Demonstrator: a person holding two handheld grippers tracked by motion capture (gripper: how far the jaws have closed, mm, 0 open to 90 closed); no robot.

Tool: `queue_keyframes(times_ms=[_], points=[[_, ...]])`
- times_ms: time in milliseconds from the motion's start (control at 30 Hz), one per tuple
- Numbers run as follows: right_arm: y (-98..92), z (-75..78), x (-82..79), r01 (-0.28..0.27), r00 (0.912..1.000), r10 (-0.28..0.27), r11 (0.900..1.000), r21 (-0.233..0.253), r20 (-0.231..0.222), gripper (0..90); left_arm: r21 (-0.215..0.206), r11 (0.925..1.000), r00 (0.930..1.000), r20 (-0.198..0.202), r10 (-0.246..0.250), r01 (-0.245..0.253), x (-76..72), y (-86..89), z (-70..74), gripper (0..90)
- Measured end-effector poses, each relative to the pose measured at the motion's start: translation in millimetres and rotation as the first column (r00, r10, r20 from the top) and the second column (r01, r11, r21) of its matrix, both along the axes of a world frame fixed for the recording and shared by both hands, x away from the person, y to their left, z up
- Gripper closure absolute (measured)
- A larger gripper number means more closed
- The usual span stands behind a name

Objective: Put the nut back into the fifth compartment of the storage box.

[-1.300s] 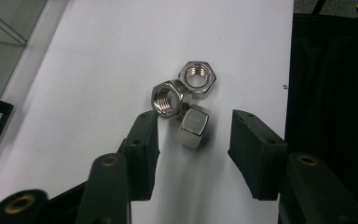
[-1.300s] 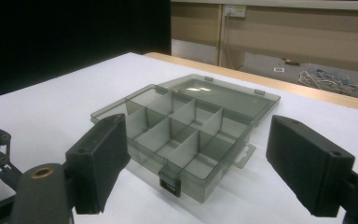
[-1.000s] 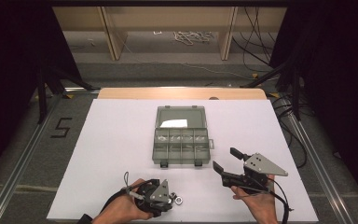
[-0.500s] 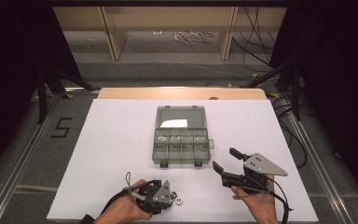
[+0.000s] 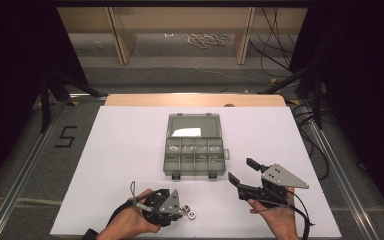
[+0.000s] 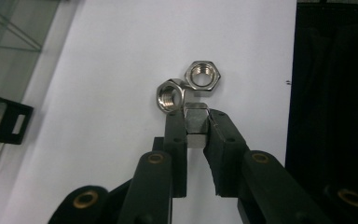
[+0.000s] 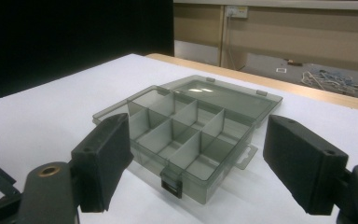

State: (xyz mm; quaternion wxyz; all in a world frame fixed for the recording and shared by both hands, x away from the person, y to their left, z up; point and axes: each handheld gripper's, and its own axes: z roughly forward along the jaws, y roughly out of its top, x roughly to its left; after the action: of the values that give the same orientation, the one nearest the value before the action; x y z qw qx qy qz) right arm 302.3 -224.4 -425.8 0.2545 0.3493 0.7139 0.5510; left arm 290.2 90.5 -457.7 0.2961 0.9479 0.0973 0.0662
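Hardly anything moved — left gripper point(image 6: 196, 122) clamps a steel nut point(image 6: 196, 127) near two others point(image 6: 186, 86); right gripper point(image 7: 198, 163) gapes wide.

Black claw point(image 6: 196, 126) jaws, brass pivot screws, grey three-cornered plates, black cables

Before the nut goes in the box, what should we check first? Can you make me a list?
1. Left gripper shut on a hex nut: ok.
2. Nut held firmly enough to lift: cannot tell.
3. Two loose nuts touching near the jaw tips, may get bumped: not ok.
4. Compartment box lid open: ok.
5. Right gripper open, beside the box, off the path: ok.
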Motion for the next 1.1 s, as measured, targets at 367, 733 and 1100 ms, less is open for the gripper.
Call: queue_keyframes(times_ms=[367, 733, 1100], points=[[-0.1, 0.0, 0.1, 0.013, 0.9999, -0.013, 1.000, 0.000, 0.004, 22.6, -0.015, 0.9988, 0.9983, 0.036, 0.046, -0.046, 13.2, 13.1, 12.3, 78.3], [0.0, -0.6, 0.8, 0.015, 0.9999, -0.015, 1.000, 0.000, 0.002, 22.5, -0.027, 0.9950, 0.9943, 0.044, 0.097, -0.096, 29.3, 19.1, 23.7, 78.3], [0.6, -1.6, 1.8, 0.008, 0.9999, -0.008, 1.000, 0.010, 0.009, 22.6, -0.012, 0.9897, 0.9881, 0.057, 0.143, -0.142, 54.1, 21.5, 41.9, 78.3]])
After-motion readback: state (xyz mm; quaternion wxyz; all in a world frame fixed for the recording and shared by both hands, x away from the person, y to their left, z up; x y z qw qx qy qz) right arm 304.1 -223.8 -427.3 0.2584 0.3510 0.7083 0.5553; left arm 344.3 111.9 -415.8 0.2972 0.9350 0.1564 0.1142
